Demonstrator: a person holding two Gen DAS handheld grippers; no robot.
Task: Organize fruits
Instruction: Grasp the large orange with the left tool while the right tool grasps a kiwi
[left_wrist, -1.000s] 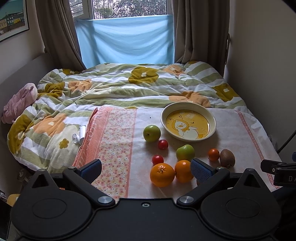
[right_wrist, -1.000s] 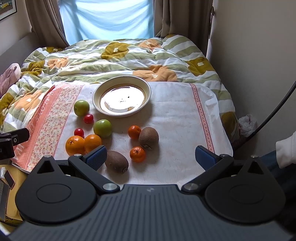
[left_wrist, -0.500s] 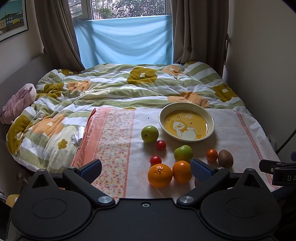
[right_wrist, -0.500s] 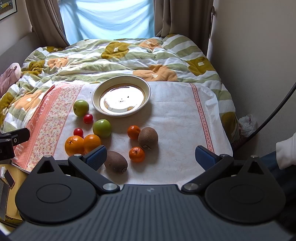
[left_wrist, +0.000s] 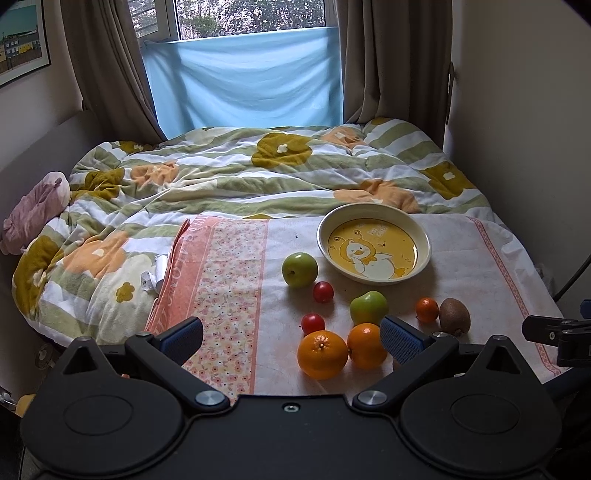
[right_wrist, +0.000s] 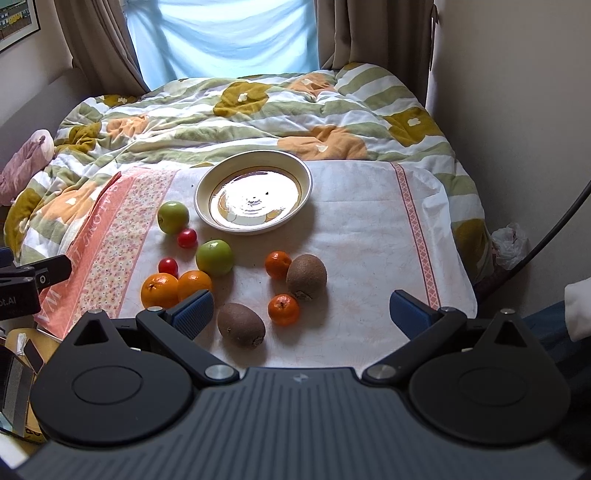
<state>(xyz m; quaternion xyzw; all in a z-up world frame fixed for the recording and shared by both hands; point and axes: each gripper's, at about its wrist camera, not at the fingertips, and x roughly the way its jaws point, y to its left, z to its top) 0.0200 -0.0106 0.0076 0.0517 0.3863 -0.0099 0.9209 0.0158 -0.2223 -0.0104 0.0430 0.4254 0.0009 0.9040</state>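
Note:
Fruit lies on a white cloth (right_wrist: 362, 229) on the bed: two green apples (left_wrist: 300, 269) (left_wrist: 368, 307), two red tomatoes (left_wrist: 323, 291), two oranges (left_wrist: 322, 354) (left_wrist: 366, 345), two mandarins (right_wrist: 283, 309) (right_wrist: 278, 264) and two kiwis (right_wrist: 241, 324) (right_wrist: 306, 276). A cream plate with a yellow duck picture (left_wrist: 373, 248) stands empty behind them; it also shows in the right wrist view (right_wrist: 254, 197). My left gripper (left_wrist: 291, 338) is open and empty, near the oranges. My right gripper (right_wrist: 301, 312) is open and empty, above the near kiwi and mandarin.
A flowered duvet (left_wrist: 240, 173) covers the bed behind the cloth. A pink soft toy (left_wrist: 35, 210) lies at the left edge. A wall (right_wrist: 517, 110) runs close along the right. Curtains and a blue sheet (left_wrist: 243, 77) hang at the window.
Both views have shifted only slightly; the fruit sits a little further left in the left wrist view. No fruit has moved and both grippers stay open.

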